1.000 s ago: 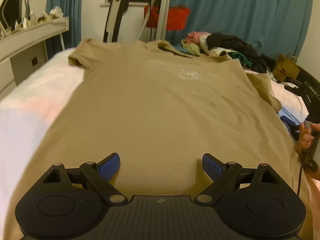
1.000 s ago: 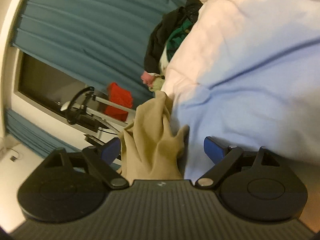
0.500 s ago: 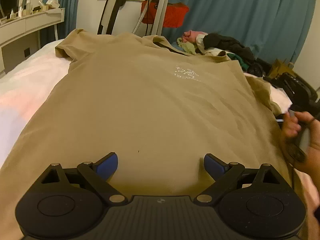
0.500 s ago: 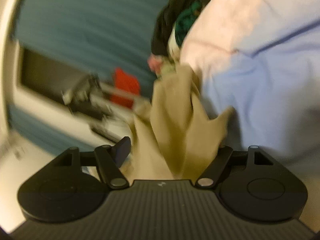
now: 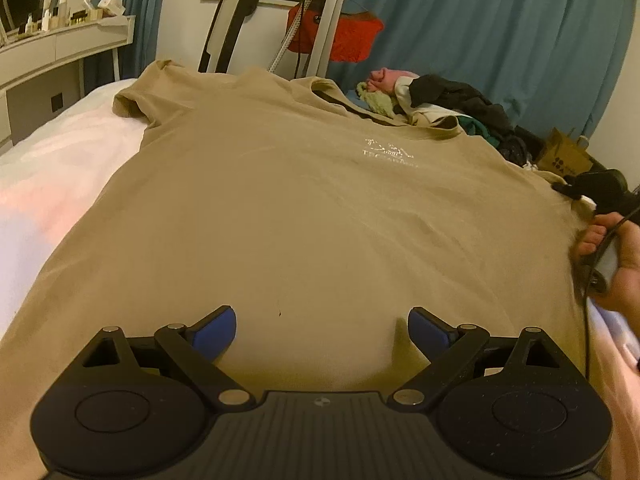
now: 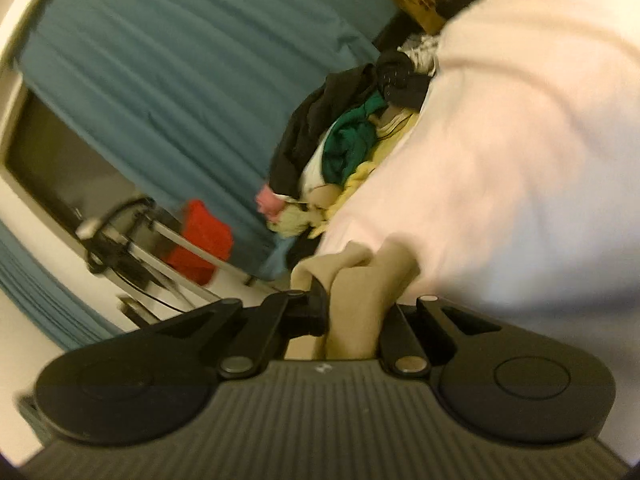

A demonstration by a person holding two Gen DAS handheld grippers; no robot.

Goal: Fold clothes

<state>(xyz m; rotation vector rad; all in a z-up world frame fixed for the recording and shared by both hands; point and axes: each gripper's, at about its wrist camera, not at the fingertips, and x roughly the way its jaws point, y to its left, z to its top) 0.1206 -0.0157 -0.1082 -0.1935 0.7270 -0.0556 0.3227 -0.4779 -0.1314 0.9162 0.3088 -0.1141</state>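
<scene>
A tan T-shirt (image 5: 288, 208) with a small white chest print lies spread flat on the bed, collar at the far end. My left gripper (image 5: 322, 330) is open and empty just above the shirt's near hem. My right gripper (image 6: 354, 300) is shut on a bunched fold of the tan T-shirt's right sleeve (image 6: 360, 280). In the left wrist view the right gripper's body and the hand holding it (image 5: 612, 240) sit at the shirt's right edge.
The bed has a white sheet (image 5: 52, 184). A pile of dark, green and pink clothes (image 5: 444, 108) lies at the far right corner. Teal curtains (image 5: 500, 28), a red bag on a stand (image 5: 340, 36) and a white shelf (image 5: 60, 48) stand beyond the bed.
My right gripper has closed on the shirt's sleeve, which lay between its open jaws a second ago. My left gripper has stayed open and shifted slightly over the hem.
</scene>
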